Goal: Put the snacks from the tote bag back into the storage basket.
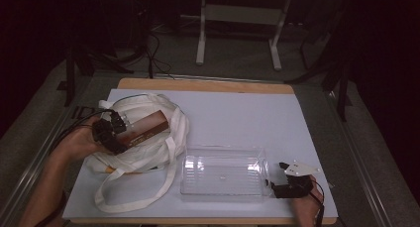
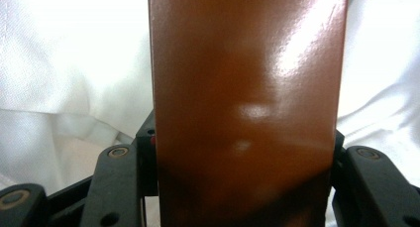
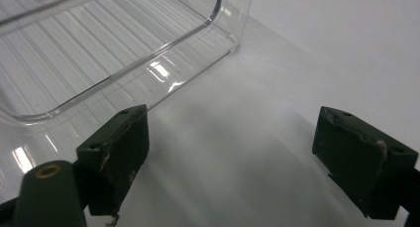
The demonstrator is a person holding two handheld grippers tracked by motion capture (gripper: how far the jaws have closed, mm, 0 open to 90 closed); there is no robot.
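A glossy brown box (image 1: 147,128) lies slanted over a white cloth tote bag (image 1: 148,152) at the table's left. My left gripper (image 1: 120,132) is shut on the box's near end; in the left gripper view the brown box (image 2: 245,103) stands between the black jaws, white cloth (image 2: 64,73) behind it. A clear plastic tray (image 1: 223,176) sits near the front middle. Beside the tray's right end, my right gripper (image 1: 277,176) rests low, open. In the right gripper view its jaws (image 3: 233,152) stand wide apart over bare white surface, the tray corner (image 3: 163,63) at upper left.
A white sheet (image 1: 237,118) covers the wooden table; its far and right parts are bare. The bag's long strap (image 1: 130,199) loops toward the front edge. Table legs and cables stand on the dark floor beyond.
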